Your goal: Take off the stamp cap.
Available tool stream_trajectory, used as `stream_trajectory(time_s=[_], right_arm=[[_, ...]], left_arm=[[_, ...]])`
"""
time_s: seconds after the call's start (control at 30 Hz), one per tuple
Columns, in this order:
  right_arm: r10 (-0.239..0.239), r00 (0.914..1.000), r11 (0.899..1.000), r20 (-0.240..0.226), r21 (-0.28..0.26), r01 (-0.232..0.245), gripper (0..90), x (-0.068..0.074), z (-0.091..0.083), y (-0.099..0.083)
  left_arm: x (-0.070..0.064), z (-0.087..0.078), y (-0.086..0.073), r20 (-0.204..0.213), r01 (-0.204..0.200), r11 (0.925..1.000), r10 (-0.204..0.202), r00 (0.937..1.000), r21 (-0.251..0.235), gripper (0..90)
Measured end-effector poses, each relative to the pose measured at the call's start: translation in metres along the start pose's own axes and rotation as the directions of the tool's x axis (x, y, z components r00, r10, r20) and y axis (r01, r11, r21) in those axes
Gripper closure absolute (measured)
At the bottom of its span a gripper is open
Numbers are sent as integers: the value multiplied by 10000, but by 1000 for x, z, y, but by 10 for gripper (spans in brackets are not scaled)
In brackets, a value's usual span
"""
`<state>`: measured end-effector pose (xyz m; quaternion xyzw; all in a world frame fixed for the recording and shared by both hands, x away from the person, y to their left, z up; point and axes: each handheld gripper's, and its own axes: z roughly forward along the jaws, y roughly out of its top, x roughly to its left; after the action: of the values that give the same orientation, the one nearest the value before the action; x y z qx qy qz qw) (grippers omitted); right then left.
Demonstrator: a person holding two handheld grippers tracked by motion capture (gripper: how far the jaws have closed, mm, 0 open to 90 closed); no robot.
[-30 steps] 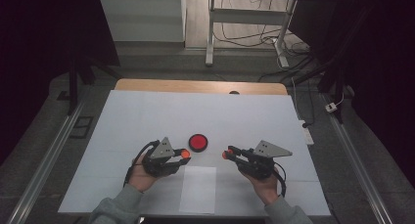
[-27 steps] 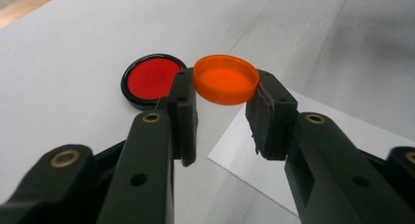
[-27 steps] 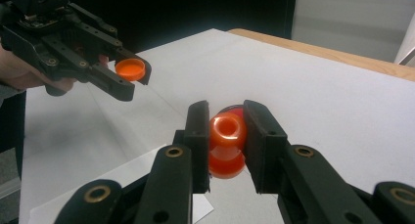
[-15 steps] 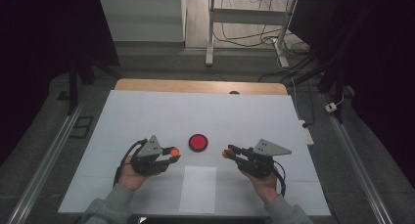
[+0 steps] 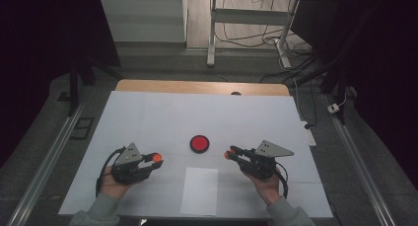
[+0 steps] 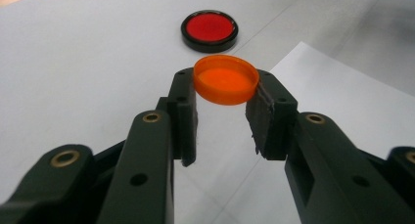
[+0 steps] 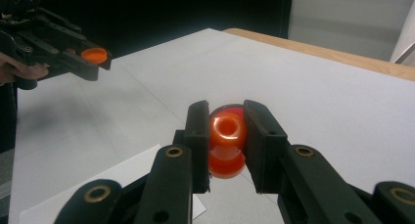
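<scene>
A: What lies nearest the person?

B: A white sheet of paper (image 5: pixel 199 190) on the tabletop (image 5: pixel 148 117), at the near edge, between the two hands.

A: And the left gripper (image 5: pixel 154 162)?

B: Held above the tabletop left of the paper. Its jaws pinch an orange cap (image 6: pixel 226 79) by the rim, hollow side up; in the high view the cap (image 5: pixel 157 157) shows as an orange spot at the gripper's tip.

A: The right gripper (image 5: pixel 229 154)?

B: Right of the paper, pointing toward the left one, the two well apart. Its jaws are pressed onto a small orange bottle (image 7: pixel 226 145), whose open round mouth faces the right gripper view's camera.

A: Anything farther out?

B: A red disc with a black rim (image 5: pixel 199 143) lies flat on the tabletop, just beyond the paper and between the two gripper tips, touching neither. Behind it the white surface ends at a wooden strip (image 5: pixel 202 87).
</scene>
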<state>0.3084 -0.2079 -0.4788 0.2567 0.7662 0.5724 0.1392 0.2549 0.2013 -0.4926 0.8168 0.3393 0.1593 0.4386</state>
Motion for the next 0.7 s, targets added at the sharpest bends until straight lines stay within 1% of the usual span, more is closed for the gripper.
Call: stream_trajectory(time_s=[0.13,0.33,0.37,0.6,0.7], right_arm=[[-40,10000,9999,16,99,40,725,1,1,-2],[-75,9999,9999,95,102,74,725,1,1,-2],[-93,9999,9999,109,119,91,725,1,1,-2],[-229,9996,9996,186,192,225,725,2,1,-2],[-241,9994,9996,232,178,237,725,1,0,-3]], left_arm=[[3,-6,-9,-131,113,9999,-113,9999,41,650],[6,-15,-23,-234,309,9995,-307,9993,85,650],[7,-16,-24,-199,444,9990,-443,9988,46,650],[9,-19,-28,-223,567,9984,-567,9981,11,650],[10,-20,-30,-271,695,9976,-695,9972,-5,650]])
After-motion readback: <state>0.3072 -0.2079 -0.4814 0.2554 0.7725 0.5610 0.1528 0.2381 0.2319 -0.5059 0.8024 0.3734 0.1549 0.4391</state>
